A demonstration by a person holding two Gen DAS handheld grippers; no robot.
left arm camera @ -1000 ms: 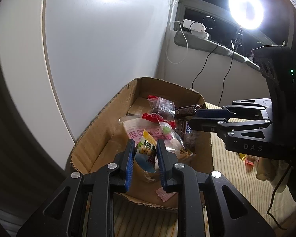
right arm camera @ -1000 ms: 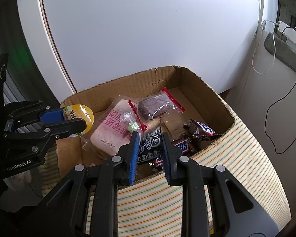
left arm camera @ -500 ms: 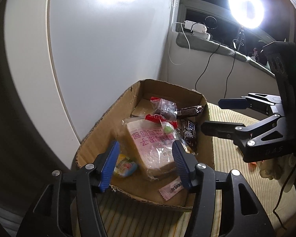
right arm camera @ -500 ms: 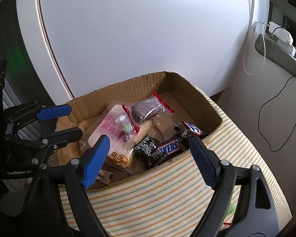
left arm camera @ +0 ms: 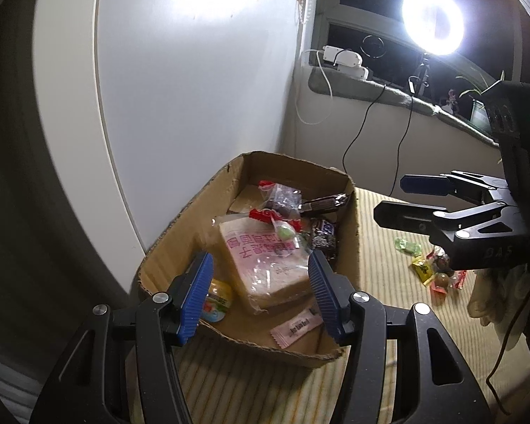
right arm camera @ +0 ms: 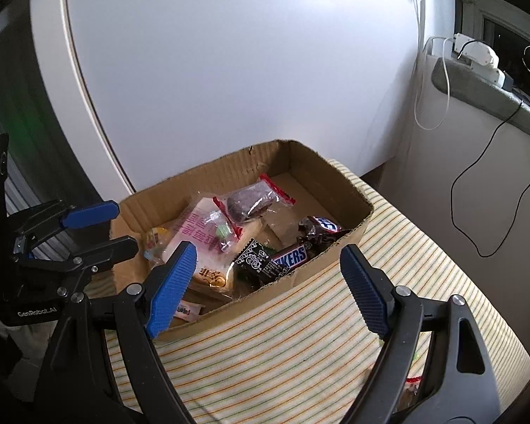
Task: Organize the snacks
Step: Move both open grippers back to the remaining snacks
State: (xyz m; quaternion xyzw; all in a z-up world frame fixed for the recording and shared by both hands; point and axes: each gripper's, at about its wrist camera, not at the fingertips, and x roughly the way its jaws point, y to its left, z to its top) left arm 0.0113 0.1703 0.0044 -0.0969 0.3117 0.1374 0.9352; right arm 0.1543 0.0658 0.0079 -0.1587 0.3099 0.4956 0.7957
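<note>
Both drops done: your left tool [left arm camera: 259,296] and right tool [right arm camera: 266,288] have just spread wide, nothing between pads. Snacks lie in cardboard box [right arm camera: 321,272]. Next: swing right tool to loose candies [left arm camera: 429,270] on striped bench [left arm camera: 381,272], pinch one.

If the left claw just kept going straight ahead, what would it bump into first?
Probably the bagged bread in the box: it lies straight ahead of the open left claw, though depth is hard to judge.

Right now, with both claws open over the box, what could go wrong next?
1. The cardboard box is crowded; the bread pack leans on other snacks, so a new item could slide off.
2. The loose candies on the striped cloth are small and clustered; the right claw may pinch cloth or several at once.
</note>
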